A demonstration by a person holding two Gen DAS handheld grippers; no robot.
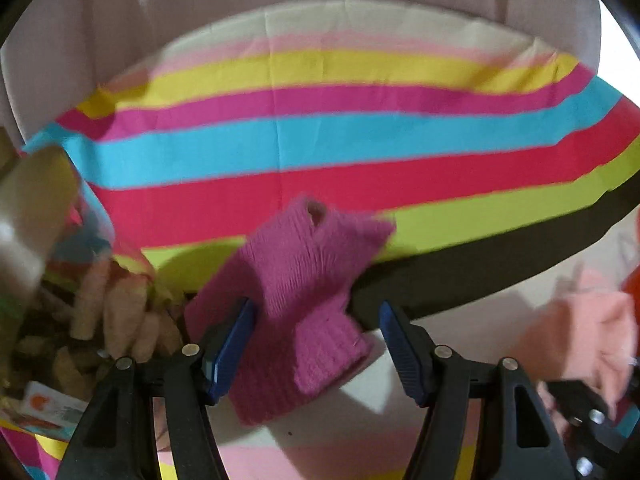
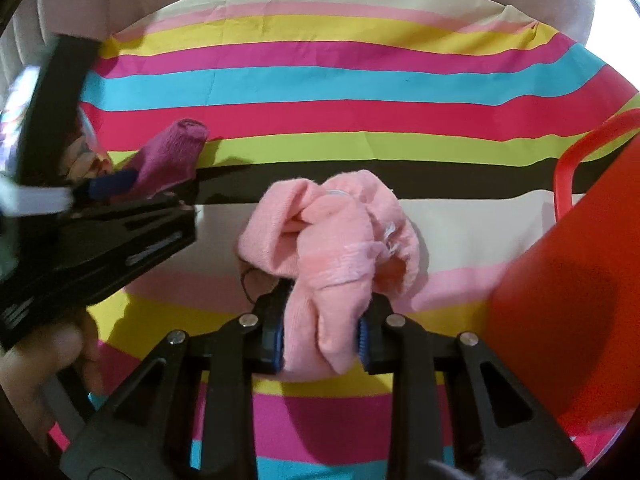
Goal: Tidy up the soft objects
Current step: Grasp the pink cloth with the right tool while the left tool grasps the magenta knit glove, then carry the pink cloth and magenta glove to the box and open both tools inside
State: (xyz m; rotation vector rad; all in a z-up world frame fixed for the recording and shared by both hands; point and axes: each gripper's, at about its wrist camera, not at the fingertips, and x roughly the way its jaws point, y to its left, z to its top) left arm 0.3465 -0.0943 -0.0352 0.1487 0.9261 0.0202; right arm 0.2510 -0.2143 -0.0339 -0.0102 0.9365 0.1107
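Here the right gripper (image 2: 320, 340) pinches a pink sock (image 2: 336, 232), tilted downward

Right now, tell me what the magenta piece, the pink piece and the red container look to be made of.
Magenta knitted piece: looks like ribbed knit yarn, matte, with rows of ridges and a cuff band showing. Pink piece: soft fleecy or terry fabric, matte and fuzzy, bunched into folds between the right gripper's pads. Red container: probably moulded plastic, with a smooth wall of even colour and a thin rigid handle loop.
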